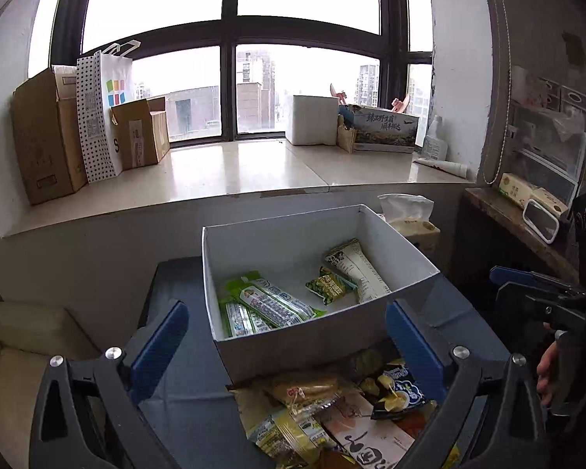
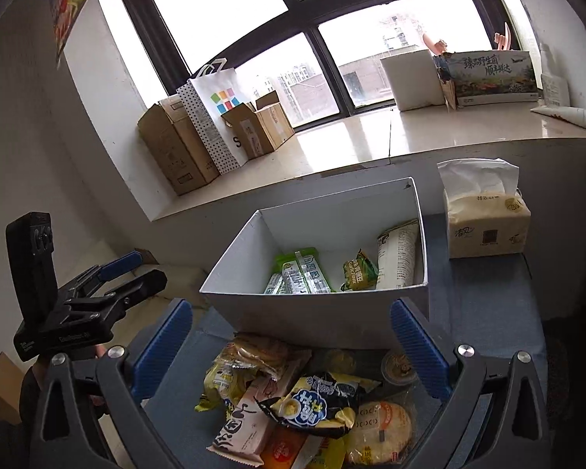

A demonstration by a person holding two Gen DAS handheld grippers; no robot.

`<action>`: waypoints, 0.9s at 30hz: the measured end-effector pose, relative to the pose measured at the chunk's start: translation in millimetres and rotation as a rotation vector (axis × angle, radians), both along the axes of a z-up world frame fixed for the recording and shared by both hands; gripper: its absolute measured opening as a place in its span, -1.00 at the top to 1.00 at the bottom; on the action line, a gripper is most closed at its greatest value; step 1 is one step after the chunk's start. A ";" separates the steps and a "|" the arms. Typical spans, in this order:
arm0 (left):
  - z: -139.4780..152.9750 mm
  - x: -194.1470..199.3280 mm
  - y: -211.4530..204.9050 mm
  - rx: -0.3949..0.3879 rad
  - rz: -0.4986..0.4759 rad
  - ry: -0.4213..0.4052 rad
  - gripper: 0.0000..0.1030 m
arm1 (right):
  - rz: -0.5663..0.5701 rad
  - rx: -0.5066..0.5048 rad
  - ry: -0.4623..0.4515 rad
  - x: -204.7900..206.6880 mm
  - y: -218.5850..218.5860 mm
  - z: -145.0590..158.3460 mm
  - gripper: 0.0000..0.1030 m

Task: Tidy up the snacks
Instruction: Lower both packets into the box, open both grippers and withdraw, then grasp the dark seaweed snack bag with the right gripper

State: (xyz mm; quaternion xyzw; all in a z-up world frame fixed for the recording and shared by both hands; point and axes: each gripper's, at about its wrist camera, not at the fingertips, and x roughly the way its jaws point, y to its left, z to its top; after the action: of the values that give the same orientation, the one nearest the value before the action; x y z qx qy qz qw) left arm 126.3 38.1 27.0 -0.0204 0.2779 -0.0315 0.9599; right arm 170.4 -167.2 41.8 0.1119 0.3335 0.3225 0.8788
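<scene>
A white open box (image 1: 289, 242) (image 2: 332, 312) stands on a blue-grey table (image 1: 183, 391) (image 2: 484, 301). Inside it lie green stick packs (image 1: 269, 305) (image 2: 299, 273), a small green bean packet (image 1: 330, 285) (image 2: 357, 271) and a white pouch (image 1: 361, 271) (image 2: 396, 254). A loose pile of snacks (image 1: 332, 410) (image 2: 304, 402) lies in front of the box, with a black-and-yellow chip bag (image 1: 396, 391) (image 2: 320, 402) on it. My left gripper (image 1: 287, 342) is open, empty, above the pile. My right gripper (image 2: 289, 342) is also open and empty over the pile. Each gripper shows in the other's view.
A tissue pack (image 2: 484, 219) (image 1: 410, 219) stands right of the box. Behind it runs a stone window sill (image 1: 234, 168) (image 2: 351, 144) with cardboard boxes (image 1: 47, 136) (image 2: 175, 148), a paper bag and a white box. A cream seat (image 1: 15, 351) is at left, a cluttered shelf (image 1: 527, 203) at right.
</scene>
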 end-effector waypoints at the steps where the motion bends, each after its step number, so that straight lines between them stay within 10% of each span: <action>1: -3.2 -11.2 -0.1 -0.024 -0.003 0.004 -1.00 | 0.002 -0.007 -0.018 -12.9 -1.4 -0.9 -1.00; 9: -45.6 -73.5 7.7 -0.113 0.042 0.065 -1.00 | -0.051 -0.031 0.047 -65.7 -5.3 -42.8 -1.00; 27: -80.9 -88.7 21.8 -0.170 0.079 0.133 -1.00 | -0.084 -0.359 0.144 -8.4 76.6 -129.6 -1.00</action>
State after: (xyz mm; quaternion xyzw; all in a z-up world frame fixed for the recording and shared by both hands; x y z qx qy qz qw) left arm 37.6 59.9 -53.9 -0.1148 0.3364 -0.0156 0.9345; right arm 162.1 -90.6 -87.8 -0.0101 0.4428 0.2122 0.8711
